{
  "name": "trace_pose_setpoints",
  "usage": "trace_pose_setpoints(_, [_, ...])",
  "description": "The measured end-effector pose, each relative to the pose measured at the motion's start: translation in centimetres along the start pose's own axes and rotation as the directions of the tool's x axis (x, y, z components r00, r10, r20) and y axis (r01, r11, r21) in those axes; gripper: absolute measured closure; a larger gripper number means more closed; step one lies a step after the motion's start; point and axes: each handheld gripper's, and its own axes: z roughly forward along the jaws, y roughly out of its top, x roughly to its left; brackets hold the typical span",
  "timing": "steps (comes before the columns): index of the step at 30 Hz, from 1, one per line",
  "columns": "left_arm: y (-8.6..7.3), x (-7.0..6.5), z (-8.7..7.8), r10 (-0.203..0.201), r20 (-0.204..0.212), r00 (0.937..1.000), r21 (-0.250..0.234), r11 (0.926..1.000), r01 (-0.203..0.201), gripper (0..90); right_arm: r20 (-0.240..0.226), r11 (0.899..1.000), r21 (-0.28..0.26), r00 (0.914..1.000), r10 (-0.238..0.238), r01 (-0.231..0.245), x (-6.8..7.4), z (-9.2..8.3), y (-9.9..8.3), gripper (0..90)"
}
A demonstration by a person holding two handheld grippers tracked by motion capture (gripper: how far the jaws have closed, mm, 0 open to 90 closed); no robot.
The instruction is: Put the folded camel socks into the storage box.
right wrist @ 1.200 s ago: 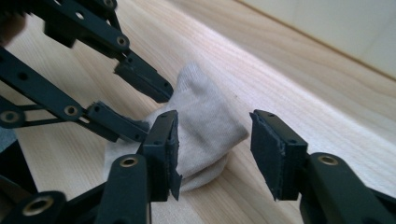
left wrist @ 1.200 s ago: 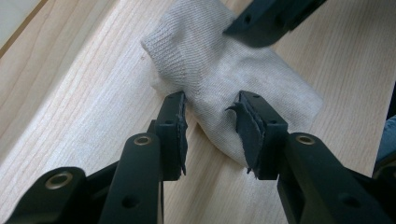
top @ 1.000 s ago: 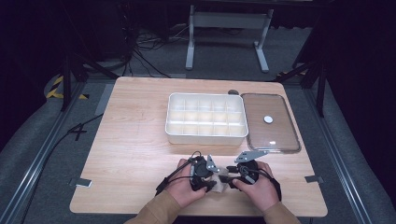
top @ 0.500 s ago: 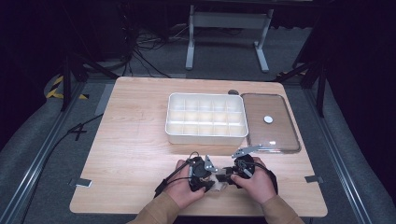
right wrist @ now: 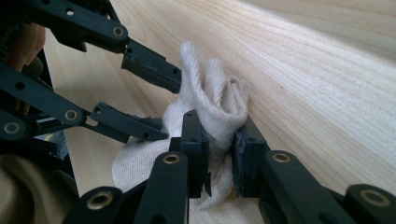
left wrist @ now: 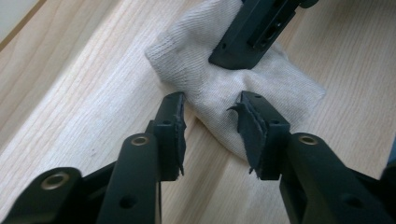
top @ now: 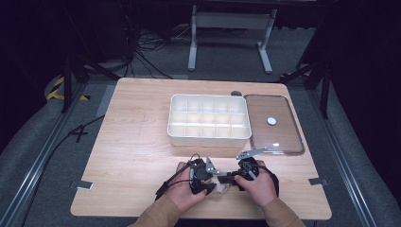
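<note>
Right gripper view: the right hand-held gripper [right wrist: 219, 154], jaws just closing, pinches the bunched sock [right wrist: 215, 100]; the left hand-held gripper [left wrist: 210, 126], spread at nine o'clock, can regrip.

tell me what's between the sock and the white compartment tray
Bare wooden table, nothing else, as the high view shows. The sock lies at the near edge between the two hand-held grippers; the white compartment tray sits farther back.

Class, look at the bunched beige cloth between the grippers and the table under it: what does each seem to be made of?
Bunched beige cloth: seemingly knitted fabric, matte; fine ribbed loops and soft folds show. Pale table: seemingly wood or wood-look laminate, smooth; long straight grain lines show.
</note>
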Motion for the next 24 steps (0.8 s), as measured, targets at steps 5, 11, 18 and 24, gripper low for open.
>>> trace_pose_setpoints(5, [-0.5,1.0,-1.4,-0.017,0.015,0.9997,-0.014,0.9998,0.017,55.3,0.017,0.999,0.001,0.9988,-0.045,0.045,0.6,-0.4,0.3,78.3])
trace_pose_setpoints(11, [-1.3,2.4,-3.2,-0.049,0.03,0.9984,-0.061,0.9969,0.051,50.1,0.059,0.994,-0.009,0.9923,-0.109,0.11,0.8,-1.6,1.0,78.3])
trace_pose_setpoints(18, [-3.2,4.1,-4.5,-0.085,0.012,0.9963,-0.078,0.9933,0.086,47.3,0.107,0.988,-0.003,0.9826,-0.152,0.153,0.7,-3.4,2.5,78.2])
trace_pose_setpoints(24, [-4.7,5.7,-5.9,-0.145,0.009,0.9894,-0.096,0.9847,0.145,45.8,0.158,0.979,-0.004,0.9664,-0.202,0.206,0.7,-5.6,4.3,78.1])
